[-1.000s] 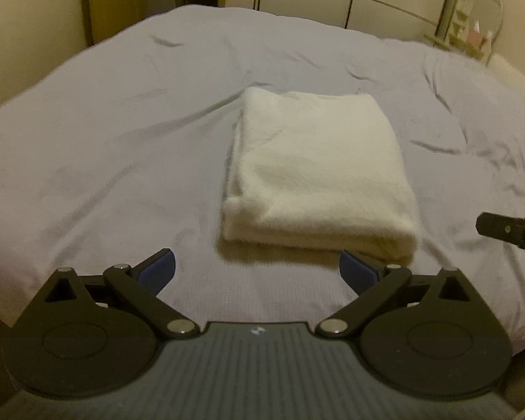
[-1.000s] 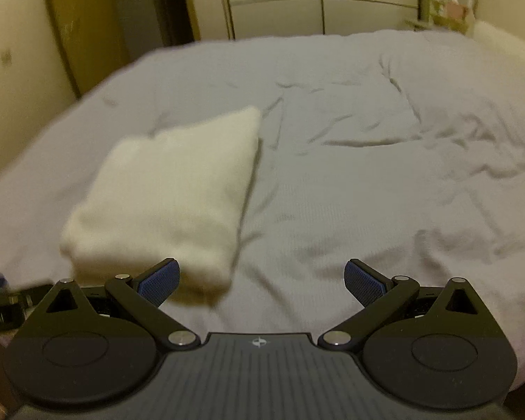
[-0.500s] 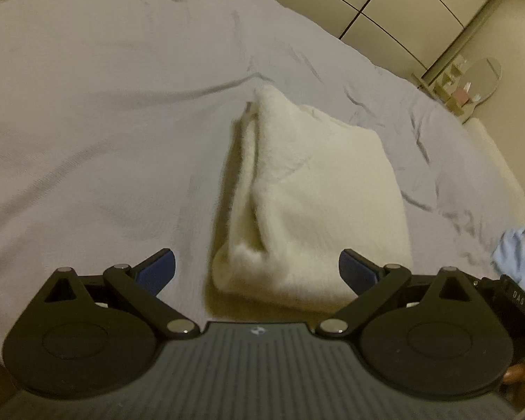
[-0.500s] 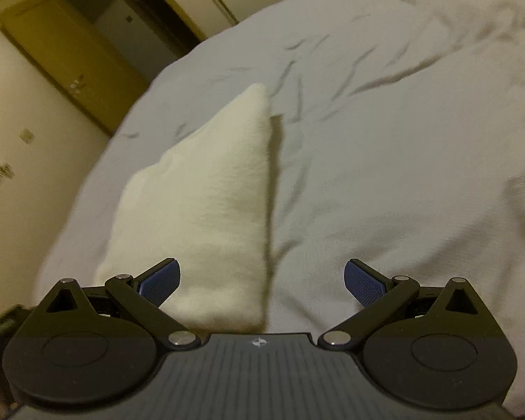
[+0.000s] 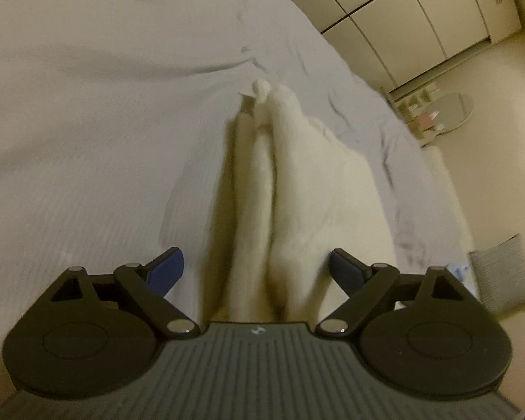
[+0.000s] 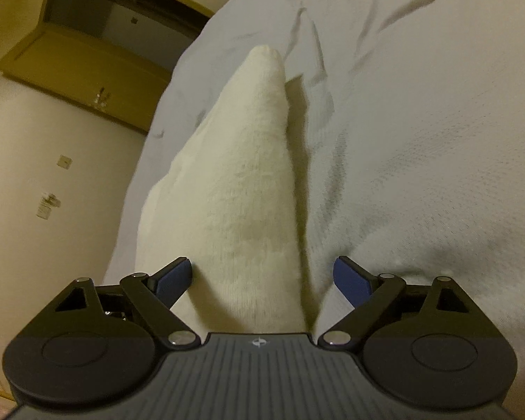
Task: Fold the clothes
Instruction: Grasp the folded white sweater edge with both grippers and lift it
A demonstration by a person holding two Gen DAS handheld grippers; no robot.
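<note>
A folded cream fleece garment [image 5: 297,182] lies on the grey bed sheet [image 5: 87,140]. I see it edge-on, its layers stacked. My left gripper [image 5: 255,267] sits low at the garment's near left corner, rolled on its side. Its jaws are closing with the layered edge between the blue pads [image 5: 164,266], which do not press on it. My right gripper [image 6: 262,274] is at the near right corner of the garment [image 6: 241,182]. It is also rolled and closing, with the cloth's edge between its pads [image 6: 350,276] and not squeezed.
The wrinkled sheet [image 6: 420,140] covers the whole bed. Pale wardrobe doors [image 5: 402,10] and a small mirror with a shelf [image 5: 444,112] stand beyond the bed. A grey cushion [image 5: 500,273] lies at the right. A wooden door frame [image 6: 87,52] stands past the bed's left side.
Both grippers dropped toward the bed, rolled sideways and moved in on the garment's near corners. The cloth edge now sits between each pair of pads, and the jaws have narrowed slightly.
</note>
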